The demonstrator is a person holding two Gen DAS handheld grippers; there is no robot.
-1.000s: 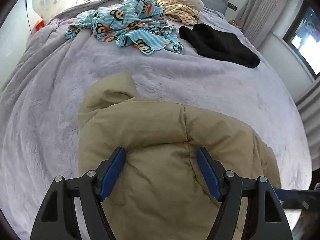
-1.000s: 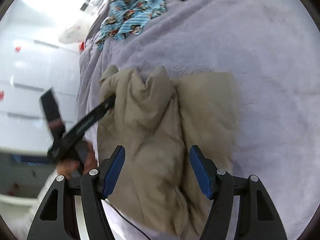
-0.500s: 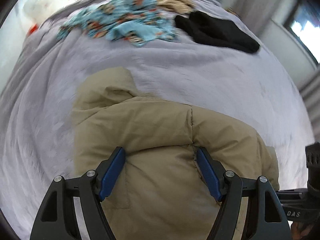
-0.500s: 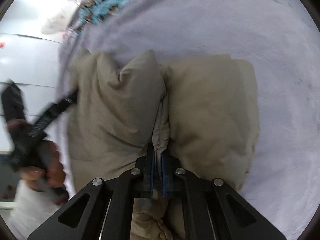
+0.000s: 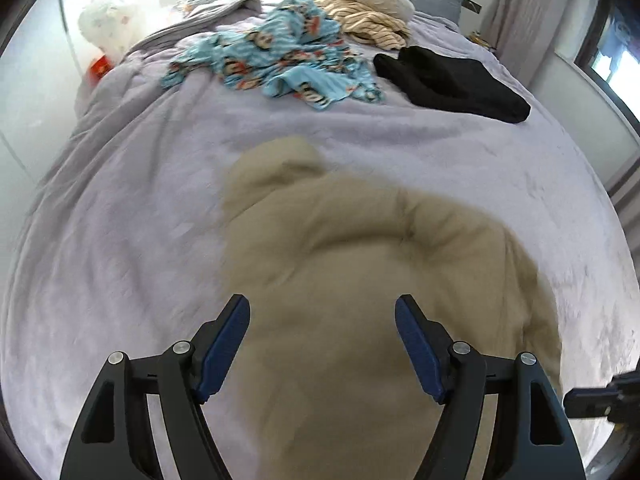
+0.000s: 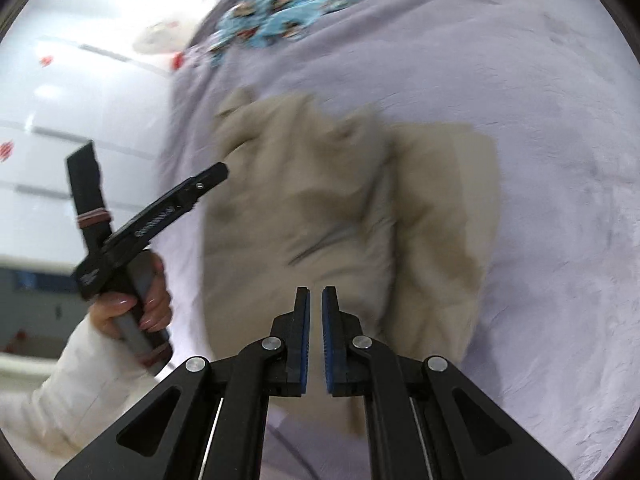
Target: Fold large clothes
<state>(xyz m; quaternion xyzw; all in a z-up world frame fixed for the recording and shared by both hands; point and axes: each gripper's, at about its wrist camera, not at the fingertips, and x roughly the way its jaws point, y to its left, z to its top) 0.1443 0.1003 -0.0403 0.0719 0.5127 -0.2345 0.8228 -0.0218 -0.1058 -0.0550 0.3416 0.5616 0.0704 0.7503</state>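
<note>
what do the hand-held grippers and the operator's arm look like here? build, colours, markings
Both are alike: the left hand-held gripper and right hand-held gripper have matte black angular linkage arms with triangular cutouts and silver pivot screws, and blue pads lining the fingers. Seen from the right wrist camera, the left unit's black body carries small white lettering, too blurred to read, on a dark pistol-style handle. The sleeve is white.

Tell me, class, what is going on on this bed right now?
A person holding a gripper in each hand is folding a tan padded jacket that lies bunched on a lilac bedspread. The left gripper hangs over the jacket with its jaws wide apart, gripping nothing. The right gripper has its jaws nearly together, and no cloth shows between them. Farther up the bed, a blue patterned garment, a black garment and a striped beige one lie unfolded.
</note>
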